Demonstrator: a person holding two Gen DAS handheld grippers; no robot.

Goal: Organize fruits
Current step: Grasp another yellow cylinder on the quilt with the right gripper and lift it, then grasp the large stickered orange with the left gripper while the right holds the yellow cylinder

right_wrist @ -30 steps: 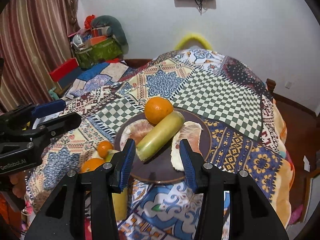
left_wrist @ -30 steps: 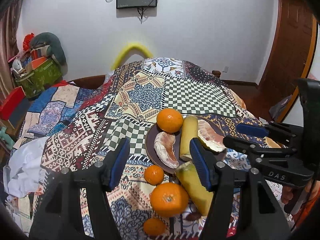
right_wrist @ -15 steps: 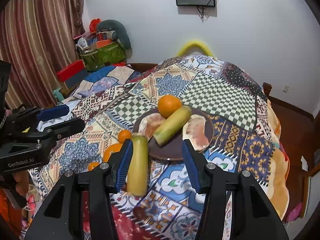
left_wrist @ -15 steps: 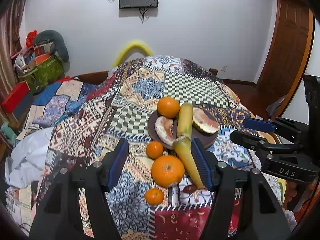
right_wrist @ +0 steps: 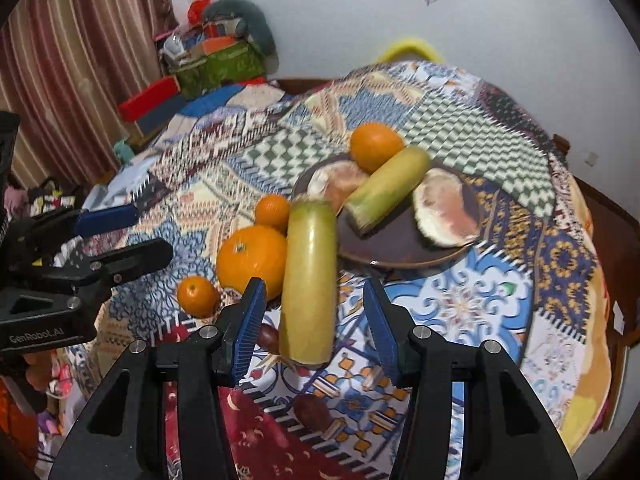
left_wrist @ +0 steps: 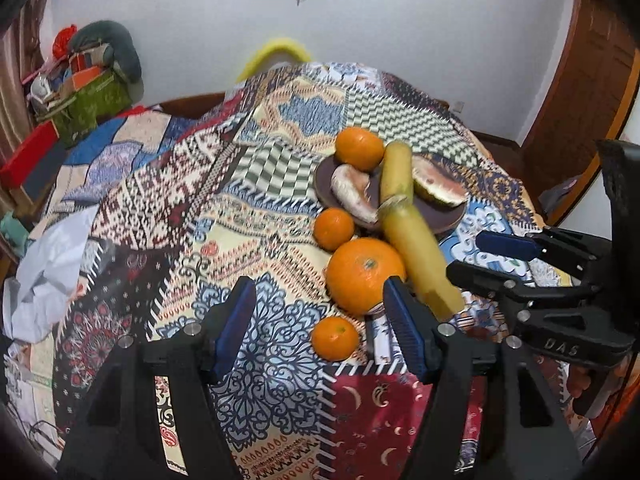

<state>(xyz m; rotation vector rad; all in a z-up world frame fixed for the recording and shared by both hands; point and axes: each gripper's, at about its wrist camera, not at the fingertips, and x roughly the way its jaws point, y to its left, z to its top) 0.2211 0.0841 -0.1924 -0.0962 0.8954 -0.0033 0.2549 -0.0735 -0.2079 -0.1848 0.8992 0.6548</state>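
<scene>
A brown plate (left_wrist: 448, 216) (right_wrist: 396, 248) on the patterned quilt holds an orange (left_wrist: 359, 148) (right_wrist: 375, 146), a yellow-green stalk piece (left_wrist: 396, 172) (right_wrist: 386, 190) and two pomelo wedges (left_wrist: 354, 194) (left_wrist: 438, 186) (right_wrist: 444, 210). Off the plate lie a second stalk piece (left_wrist: 420, 252) (right_wrist: 308, 280), a big orange (left_wrist: 364, 274) (right_wrist: 252, 258) and two small oranges (left_wrist: 334, 227) (left_wrist: 335, 338) (right_wrist: 272, 210) (right_wrist: 197, 296). My left gripper (left_wrist: 320, 320) is open above the nearest small orange. My right gripper (right_wrist: 314, 320) is open, straddling the loose stalk's near end.
Two dark brown fruits (right_wrist: 268, 336) (right_wrist: 314, 410) lie on the quilt near the right gripper. A cluttered green basket (left_wrist: 92, 100) and red box (left_wrist: 28, 152) stand at the far left. A wooden door (left_wrist: 592, 80) is at right.
Both grippers have pulled back toward me and away from the plate, so more of the quilt and loose fruit shows. Both stay open. No fruit has moved.
</scene>
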